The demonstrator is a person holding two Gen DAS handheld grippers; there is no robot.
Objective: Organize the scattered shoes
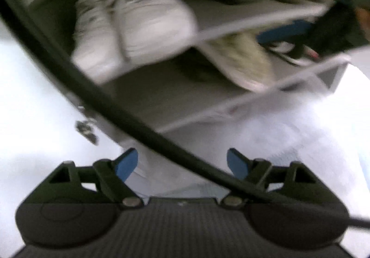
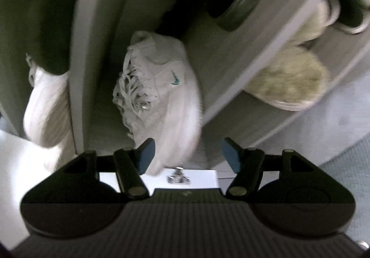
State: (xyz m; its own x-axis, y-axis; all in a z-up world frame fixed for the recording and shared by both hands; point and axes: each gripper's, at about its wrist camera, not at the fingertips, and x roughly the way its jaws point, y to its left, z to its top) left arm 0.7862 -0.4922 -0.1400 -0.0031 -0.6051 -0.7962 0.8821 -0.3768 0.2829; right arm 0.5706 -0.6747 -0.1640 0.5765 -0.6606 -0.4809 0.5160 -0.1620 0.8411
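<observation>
A: What is shown at the bottom of the left wrist view?

B: The left gripper point(image 1: 182, 163) is seen with its blue-padded fingers point(image 1: 126, 164) spread wide; nothing is held between them. A black cable point(image 1: 97, 93) is drawn across the frame from the upper left to the lower right, passing in front of the right finger.

A: And where are the shoes placed in that view?

B: A pair of white sneakers point(image 1: 129, 24) is seen side by side in the upper left of the frame, set on a shelf of the grey shoe rack point(image 1: 175, 105). A beige shoe point(image 1: 245, 61) is seen right of centre on the level below. In the upper right, the other gripper with a blue pad is glimpsed among dark shoes; the blur is too heavy for more to be told there.

A: What is seen from the right wrist?

B: The right gripper point(image 2: 188, 154) is also held wide apart, and nothing is clamped. A white sneaker with a teal logo point(image 2: 161, 91) is placed at the centre of the frame on a rack shelf point(image 2: 231, 119), its toe reaching down just between the fingertips; whether it is touched cannot be told. Another white shoe point(image 2: 46, 105) is seen at the left edge beyond an upright post, and a fuzzy beige shoe point(image 2: 291, 82) lies at the right. A cluster of metal bolts point(image 2: 178, 177) is seen on a white surface at bottom centre.
</observation>
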